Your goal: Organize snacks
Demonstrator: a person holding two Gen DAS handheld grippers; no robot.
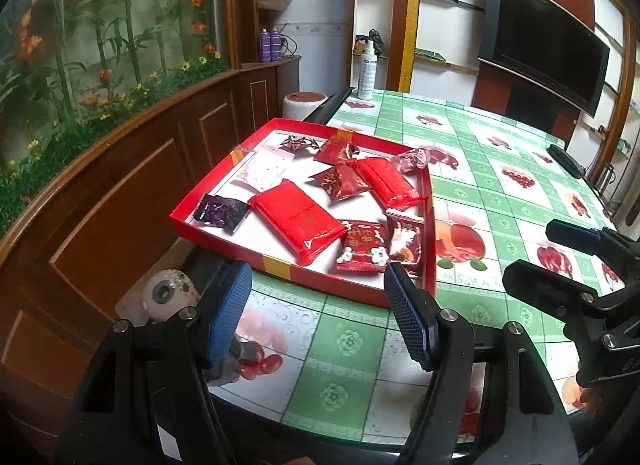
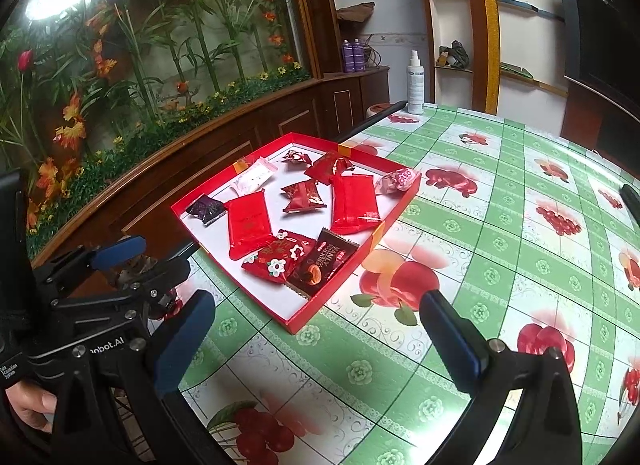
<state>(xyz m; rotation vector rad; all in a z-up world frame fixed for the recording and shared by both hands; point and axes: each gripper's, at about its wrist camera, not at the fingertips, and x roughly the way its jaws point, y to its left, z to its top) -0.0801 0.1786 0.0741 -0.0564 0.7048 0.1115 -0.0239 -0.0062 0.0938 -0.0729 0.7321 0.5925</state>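
Here, from the left wrist camera, a shallow red tray (image 1: pixel 280 271) with a white floor sits at the near left corner of a table (image 1: pixel 500 169) covered in a green-and-white checked cloth printed with red fruit. Wrapped snacks lie scattered inside the tray: two flat bright red packets (image 1: pixel 298 221), a dark purple sachet (image 1: pixel 220 212), a clear zip bag (image 1: pixel 265 171), several small dark red candy wraps and a pink one resting against the far right rim. The left gripper (image 1: pixel 318 307) hovers just in front of the tray's near rim, its blue-padded jaws apart with nothing between them. The right gripper (image 1: pixel 532 255) shows at the right edge, above the cloth, also spread and empty. A white spray bottle (image 1: pixel 367 71) stands at the table's far edge. From the right wrist camera, the same tray (image 2: pixel 290 323) lies ahead and to the left, with a red flower-printed packet (image 2: pixel 280 259) and a brown nut-candy wrapper (image 2: pixel 322 267) in its near corner. The right gripper (image 2: pixel 316 341) is held above bare cloth near the tray's corner, jaws wide and holding nothing. The left gripper (image 2: pixel 142 257) appears at left, released, and a hand (image 2: pixel 30 405) grips its handle at the lower left edge.
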